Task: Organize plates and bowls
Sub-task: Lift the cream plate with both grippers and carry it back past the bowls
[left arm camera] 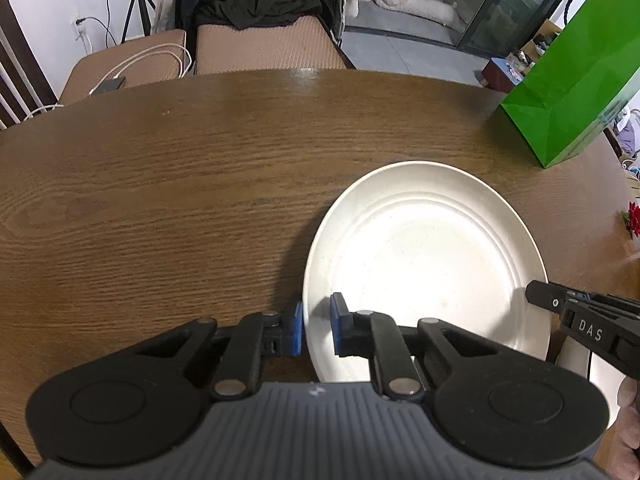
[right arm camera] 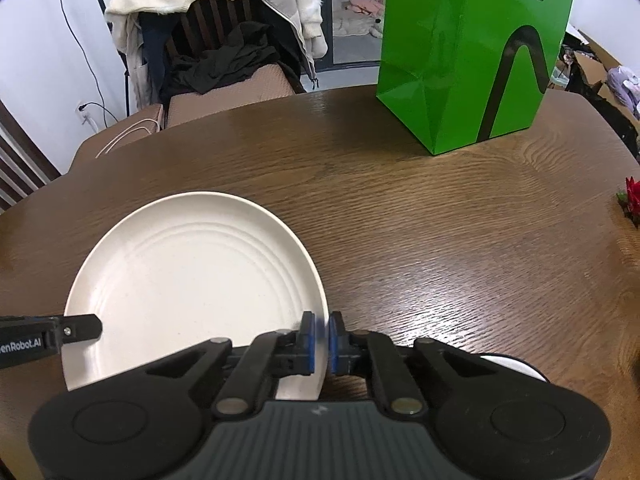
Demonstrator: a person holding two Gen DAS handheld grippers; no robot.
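A cream plate (left arm camera: 424,256) with ringed grooves lies on the wooden table (left arm camera: 160,200). My left gripper (left arm camera: 317,326) is shut on the plate's left rim, one blue pad outside the rim and one inside. My right gripper (right arm camera: 322,344) is shut on the right rim of the same plate (right arm camera: 192,280). In the left wrist view a right finger (left arm camera: 538,296) reaches over the plate's right side. In the right wrist view a left finger (right arm camera: 86,327) shows at the plate's left edge. A second white dish (right arm camera: 516,364) peeks out behind the right gripper, mostly hidden.
A tall green paper bag (right arm camera: 468,60) stands at the table's far right. A red flower (right arm camera: 632,196) lies at the right edge. Behind the table are cushioned chairs with clothes (right arm camera: 224,64), and a phone with cables (left arm camera: 110,84) lies on one seat.
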